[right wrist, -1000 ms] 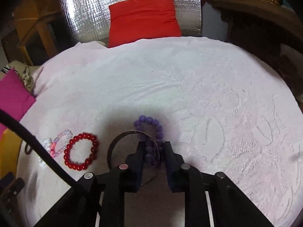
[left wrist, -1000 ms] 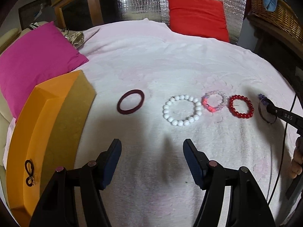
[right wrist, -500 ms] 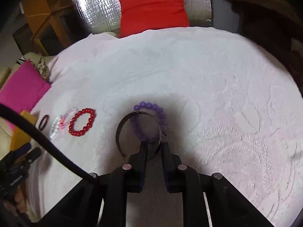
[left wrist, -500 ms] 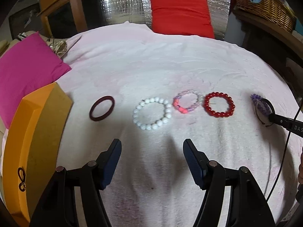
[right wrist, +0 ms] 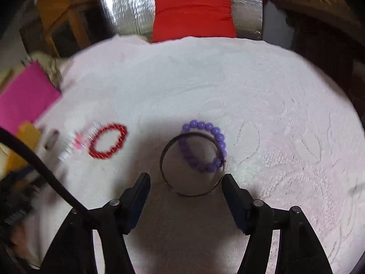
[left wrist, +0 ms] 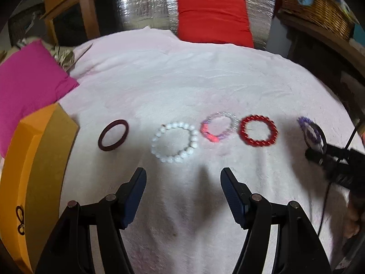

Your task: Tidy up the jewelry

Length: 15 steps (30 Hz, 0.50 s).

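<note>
Bracelets lie in a row on the pink cloth (left wrist: pixel 182 86): a dark maroon bangle (left wrist: pixel 113 135), a white bead bracelet (left wrist: pixel 174 142), a pink and clear bead bracelet (left wrist: pixel 217 127), a red bead bracelet (left wrist: pixel 257 130). In the right wrist view a thin dark metal bangle (right wrist: pixel 168 150) overlaps a purple bead bracelet (right wrist: pixel 205 146). My right gripper (right wrist: pixel 186 186) is open just in front of them, holding nothing. My left gripper (left wrist: pixel 183 181) is open and empty, short of the white bracelet. The red bracelet (right wrist: pixel 107 140) lies left of the right gripper.
An orange box (left wrist: pixel 27 166) stands at the left edge beside a magenta cushion (left wrist: pixel 25 86). A red cushion (left wrist: pixel 213 20) leans on a silver foil panel at the back. A wicker basket (left wrist: pixel 319 6) sits at the far right. A black cable (right wrist: pixel 45 171) crosses the right wrist view.
My right gripper has opened and let go of the dark metal bangle, which now lies on the cloth over the purple bracelet. Both cameras have shifted slightly; the left gripper stays open.
</note>
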Tool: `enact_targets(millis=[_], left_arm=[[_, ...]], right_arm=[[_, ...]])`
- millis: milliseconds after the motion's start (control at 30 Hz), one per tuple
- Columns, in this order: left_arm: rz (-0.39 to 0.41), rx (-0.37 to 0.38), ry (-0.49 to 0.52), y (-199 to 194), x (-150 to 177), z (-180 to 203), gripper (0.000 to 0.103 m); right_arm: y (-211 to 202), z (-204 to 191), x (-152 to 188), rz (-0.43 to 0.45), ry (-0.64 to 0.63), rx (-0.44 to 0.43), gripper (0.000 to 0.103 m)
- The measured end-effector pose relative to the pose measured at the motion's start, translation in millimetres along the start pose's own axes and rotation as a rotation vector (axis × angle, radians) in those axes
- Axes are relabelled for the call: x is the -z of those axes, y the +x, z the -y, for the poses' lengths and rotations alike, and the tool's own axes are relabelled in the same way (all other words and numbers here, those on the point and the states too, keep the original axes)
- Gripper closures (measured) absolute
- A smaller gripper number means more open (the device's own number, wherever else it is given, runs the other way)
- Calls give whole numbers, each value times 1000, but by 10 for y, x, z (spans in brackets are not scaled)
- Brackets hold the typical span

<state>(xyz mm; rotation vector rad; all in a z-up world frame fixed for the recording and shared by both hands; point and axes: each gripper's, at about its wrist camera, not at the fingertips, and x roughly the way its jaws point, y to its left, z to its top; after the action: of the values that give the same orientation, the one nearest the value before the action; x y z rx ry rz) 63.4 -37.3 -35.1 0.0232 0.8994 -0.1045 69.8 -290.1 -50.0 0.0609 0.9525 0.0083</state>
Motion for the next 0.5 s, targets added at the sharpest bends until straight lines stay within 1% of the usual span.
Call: enact_targets(millis=[33,100,133,233,367,500], left_arm=[[-7,12,-32,20,-17,-97,35],[-9,27,-102,39,-33,-328,35],[-6,31,-118,39,-36,-411,35],[13,30,-134,3,-27,-624,35],[14,94,-126,-23,11,-778,35],[12,73,-149,2,27,-875,35]], right_arm=[[29,-53,27,11,-34,49,34],[19,-80,49,46,-44,73,36],[19,-65,40,46,-22,66,42],[32,-12,14,41,27,47,43],[22,10,-4,35,32,31,43],[-20,89,-9,10,59,-9,43]])
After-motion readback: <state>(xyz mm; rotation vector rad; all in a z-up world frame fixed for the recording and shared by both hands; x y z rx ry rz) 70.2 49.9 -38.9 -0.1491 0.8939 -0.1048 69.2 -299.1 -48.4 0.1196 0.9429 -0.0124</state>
